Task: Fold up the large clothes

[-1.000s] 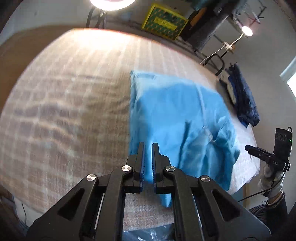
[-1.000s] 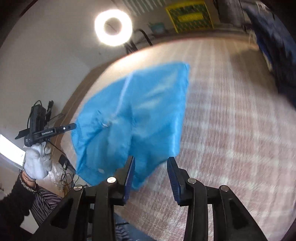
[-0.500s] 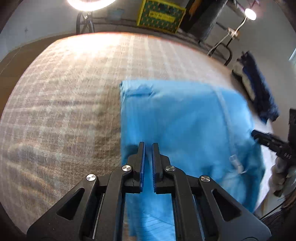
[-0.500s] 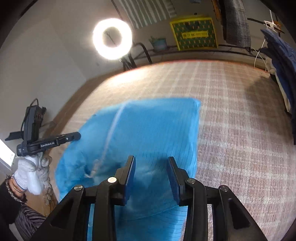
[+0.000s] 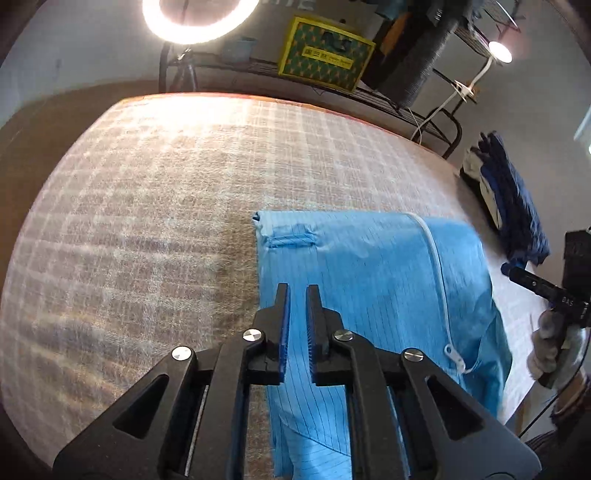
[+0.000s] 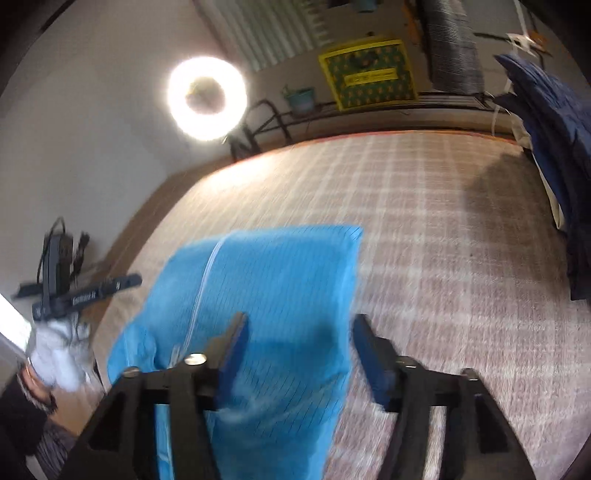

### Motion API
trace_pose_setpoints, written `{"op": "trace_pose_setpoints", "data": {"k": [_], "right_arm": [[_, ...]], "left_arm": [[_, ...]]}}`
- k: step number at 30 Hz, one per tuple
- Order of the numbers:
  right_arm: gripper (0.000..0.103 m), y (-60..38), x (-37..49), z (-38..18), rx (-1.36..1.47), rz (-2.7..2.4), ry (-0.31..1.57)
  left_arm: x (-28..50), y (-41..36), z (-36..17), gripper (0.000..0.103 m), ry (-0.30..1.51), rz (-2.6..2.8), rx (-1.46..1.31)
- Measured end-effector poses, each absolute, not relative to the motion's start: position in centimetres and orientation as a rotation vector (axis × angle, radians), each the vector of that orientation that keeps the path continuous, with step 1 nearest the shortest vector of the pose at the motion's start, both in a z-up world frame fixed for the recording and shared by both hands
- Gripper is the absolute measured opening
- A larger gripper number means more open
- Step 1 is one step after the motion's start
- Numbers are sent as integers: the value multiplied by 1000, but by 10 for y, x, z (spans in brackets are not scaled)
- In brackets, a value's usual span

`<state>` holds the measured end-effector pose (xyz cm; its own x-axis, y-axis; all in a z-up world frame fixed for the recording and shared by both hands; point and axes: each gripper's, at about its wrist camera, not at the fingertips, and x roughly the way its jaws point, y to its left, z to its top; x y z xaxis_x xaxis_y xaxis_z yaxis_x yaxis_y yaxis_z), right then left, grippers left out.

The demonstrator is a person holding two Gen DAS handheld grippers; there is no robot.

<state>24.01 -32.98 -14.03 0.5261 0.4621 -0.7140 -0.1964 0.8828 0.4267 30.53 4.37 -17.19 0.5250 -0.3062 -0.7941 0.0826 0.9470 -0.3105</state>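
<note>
A bright blue garment (image 5: 369,266) lies folded on the checked bedspread (image 5: 147,221), its near end hanging over the bed's front edge. A white zip line (image 5: 439,273) runs down it. My left gripper (image 5: 297,288) hovers over the garment's left edge. Its jaws are opening, a narrow gap shows between the pads, and the cloth lies under them, not pinched. In the right wrist view the same garment (image 6: 280,273) is under my right gripper (image 6: 300,319). Its jaws are opening wide above the cloth's right edge and grip nothing.
A pile of dark blue clothes (image 5: 517,206) sits at the bed's right side. Beyond the far edge stand a ring light (image 5: 195,18), a metal rack and a yellow-green box (image 5: 325,59). A gloved hand (image 6: 59,347) holds the left gripper off the bed's corner.
Both grippers moved forward over the bed, and the garment they carried now lies flatter, with its folded edge farther up. The left pads have parted slightly and the right jaws have spread wide.
</note>
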Motion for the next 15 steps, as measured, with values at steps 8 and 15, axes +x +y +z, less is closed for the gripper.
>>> {"op": "trace_pose_setpoints", "data": {"k": [8,15], "right_arm": [[49,-339,288,-180,586,460,999],[43,-340,323,-201,781,546,981]], "left_arm": [[345,74,-220,41,1119,-282,-565],[377,78,-226,27,1071,-364,-703]]}}
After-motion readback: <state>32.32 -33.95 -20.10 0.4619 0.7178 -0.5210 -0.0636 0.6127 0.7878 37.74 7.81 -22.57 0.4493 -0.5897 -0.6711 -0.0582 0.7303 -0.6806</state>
